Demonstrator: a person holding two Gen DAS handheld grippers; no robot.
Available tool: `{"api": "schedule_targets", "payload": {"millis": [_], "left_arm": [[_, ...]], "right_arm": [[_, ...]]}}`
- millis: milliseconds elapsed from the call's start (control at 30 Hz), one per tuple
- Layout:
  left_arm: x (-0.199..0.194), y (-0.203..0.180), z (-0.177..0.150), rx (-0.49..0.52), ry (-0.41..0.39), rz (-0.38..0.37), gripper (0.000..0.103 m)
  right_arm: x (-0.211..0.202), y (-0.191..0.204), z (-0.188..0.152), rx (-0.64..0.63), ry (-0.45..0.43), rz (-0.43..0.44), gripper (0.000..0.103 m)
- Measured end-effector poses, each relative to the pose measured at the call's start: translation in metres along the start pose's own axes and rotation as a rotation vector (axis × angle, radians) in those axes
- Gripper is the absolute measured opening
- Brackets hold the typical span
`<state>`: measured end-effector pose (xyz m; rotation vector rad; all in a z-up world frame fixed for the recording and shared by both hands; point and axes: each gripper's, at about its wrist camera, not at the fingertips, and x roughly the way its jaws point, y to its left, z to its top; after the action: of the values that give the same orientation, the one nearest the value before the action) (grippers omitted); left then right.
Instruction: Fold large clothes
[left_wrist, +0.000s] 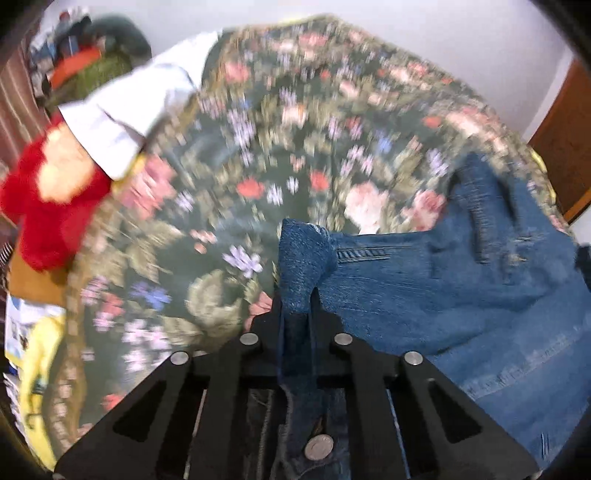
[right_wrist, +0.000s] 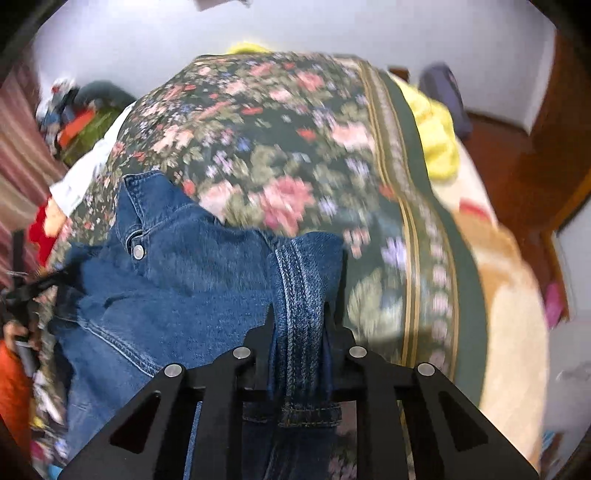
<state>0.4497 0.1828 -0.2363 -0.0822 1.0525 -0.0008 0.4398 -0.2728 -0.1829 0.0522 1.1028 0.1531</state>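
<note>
The blue denim jeans (left_wrist: 461, 288) lie on the floral bedspread (left_wrist: 258, 147), at its near edge. In the left wrist view the denim spreads to the right of the tool; in the right wrist view the jeans (right_wrist: 177, 266) spread to the left, with a metal waistband button (right_wrist: 137, 252) showing at the far left part of the garment.

Your left gripper (left_wrist: 297, 295) is clamped on a bunched fold of denim. The fold rises between the two black fingers and bulges above the tips. A second metal button (left_wrist: 318, 446) sits on the cloth low in that view, between the linkage arms.

Your right gripper (right_wrist: 299, 310) is likewise clamped on denim: a stitched seam band runs straight down between its fingers.

Around the jeans, the bedspread covers the bed. A white cloth (left_wrist: 136, 114) lies at its far left edge, with a red plush item (left_wrist: 55, 206) just beside it. A yellow cloth (right_wrist: 436, 133) lies at the far right. Both views are motion-blurred away from the grippers.
</note>
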Motion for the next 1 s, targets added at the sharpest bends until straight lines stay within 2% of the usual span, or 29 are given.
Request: {"api": "schedule_targets", "payload": {"millis": [133,233,433,567,667,700,733,800,1000], "left_arm": [[-0.043,0.015,0.001,-0.028,-0.075,-0.011,0.008],[-0.052,0.026,0.003,-0.034,-0.092,0.026,0.008],[-0.014,0.052,0.001,-0.079,-0.014,0.103,0.008],[0.009,0.062,-0.001,-0.113,0.014,0.115,0.012],[0.019,0.065,-0.005,-0.107,0.017,0.128,0.020],[0.019,0.065,-0.006,-0.102,0.012,0.132,0.020],[0.018,0.064,-0.007,-0.093,0.003,0.136,0.020],[0.017,0.062,-0.009,-0.078,0.002,0.143,0.020],[-0.005,0.050,-0.014,-0.050,0.015,0.168,0.021]], "right_arm": [[0.003,0.014,0.032,-0.049,-0.031,-0.011,0.015],[0.016,0.030,0.057,-0.084,-0.030,-0.020,0.015],[0.048,0.056,0.088,-0.135,-0.030,-0.038,0.015],[0.066,0.055,0.090,-0.146,0.010,-0.061,0.016],[0.072,0.045,0.086,-0.143,0.030,-0.054,0.029],[0.073,0.042,0.085,-0.139,0.029,-0.066,0.043],[0.072,0.040,0.084,-0.135,0.025,-0.087,0.062],[0.069,0.033,0.081,-0.132,0.005,-0.141,0.074],[0.040,0.025,0.075,-0.091,0.012,-0.091,0.074]]}}
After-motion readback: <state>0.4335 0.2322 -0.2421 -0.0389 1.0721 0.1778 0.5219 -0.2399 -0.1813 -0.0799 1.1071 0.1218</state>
